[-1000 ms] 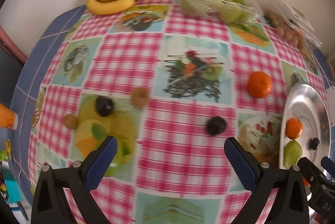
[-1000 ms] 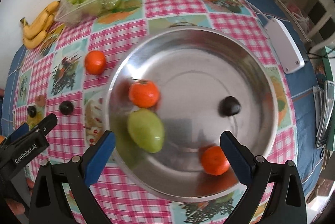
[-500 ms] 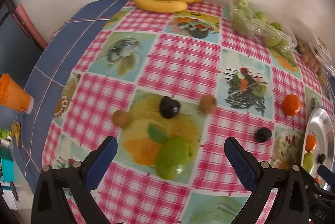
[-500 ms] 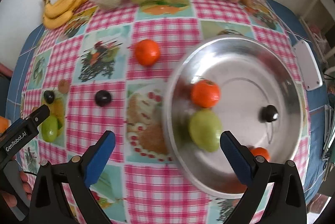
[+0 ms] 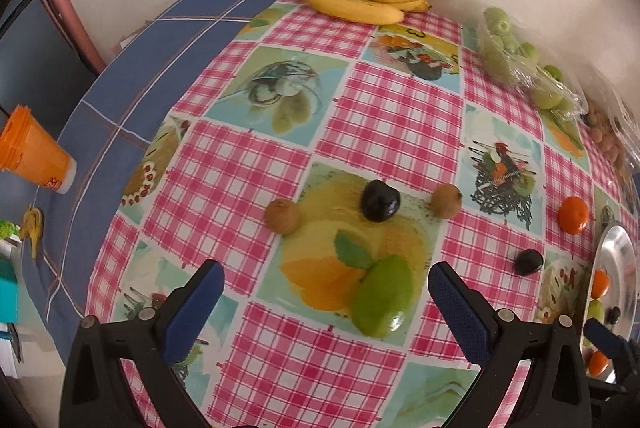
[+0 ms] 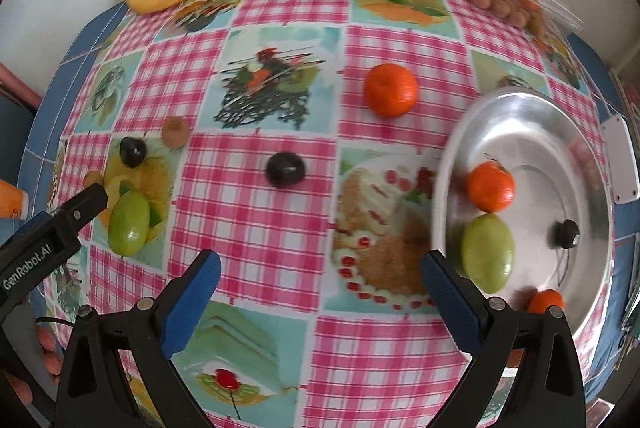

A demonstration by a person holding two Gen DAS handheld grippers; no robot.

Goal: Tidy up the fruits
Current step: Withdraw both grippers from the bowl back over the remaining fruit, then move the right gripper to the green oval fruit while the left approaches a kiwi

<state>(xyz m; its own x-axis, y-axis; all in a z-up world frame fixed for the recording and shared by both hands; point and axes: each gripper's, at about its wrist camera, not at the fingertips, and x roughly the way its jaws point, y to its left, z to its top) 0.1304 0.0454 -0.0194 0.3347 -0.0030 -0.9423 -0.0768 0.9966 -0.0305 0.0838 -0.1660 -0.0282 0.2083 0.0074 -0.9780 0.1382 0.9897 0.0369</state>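
Left gripper fingers spread, empty, over green mango mid-surface, bare cloth around. Right gripper released, empty, beside bowl. Only right view shows bowl's mango, full interior

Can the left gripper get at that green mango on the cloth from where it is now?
Probably yes. The left gripper is open and empty, and the green mango lies just ahead between its fingers with nothing in the way.
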